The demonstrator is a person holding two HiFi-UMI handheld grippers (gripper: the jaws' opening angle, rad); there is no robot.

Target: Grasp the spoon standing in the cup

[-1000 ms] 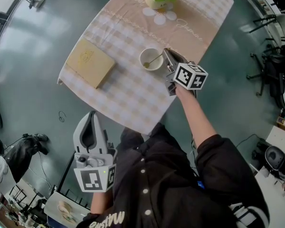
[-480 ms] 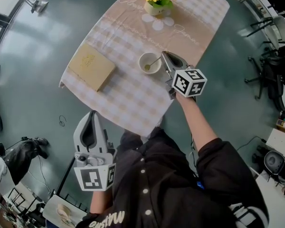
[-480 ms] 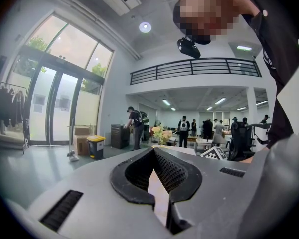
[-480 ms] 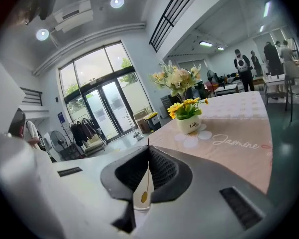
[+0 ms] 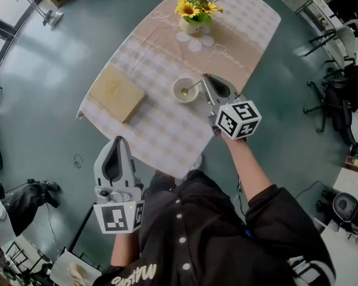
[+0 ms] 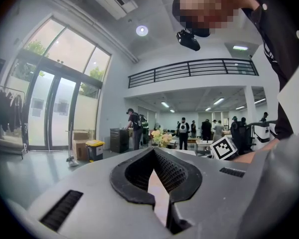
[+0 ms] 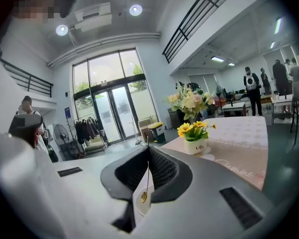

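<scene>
A small white cup [image 5: 185, 90] stands near the middle of the checked table [image 5: 161, 130]. The thin metal spoon [image 5: 191, 88] runs from my right gripper's tips down toward the cup's inside. My right gripper [image 5: 204, 78] is shut on the spoon's handle, just right of the cup. In the right gripper view the spoon [image 7: 145, 183] hangs between the closed jaws [image 7: 148, 151], its bowl over the white cup [image 7: 138, 206]. My left gripper [image 5: 116, 142] is held off the table's near edge, with its jaw tips together and nothing between them [image 6: 153, 151].
A tan flat box [image 5: 116, 94] lies on the table's left side. A vase of yellow flowers [image 5: 194, 18] stands at the far end, also as the vase [image 7: 195, 144]. Chairs and gear stand at the right [image 5: 340, 94]. People stand in the hall beyond.
My right gripper has risen with the spoon handle between its jaws and rolled a little. The left gripper has stayed where it was.
</scene>
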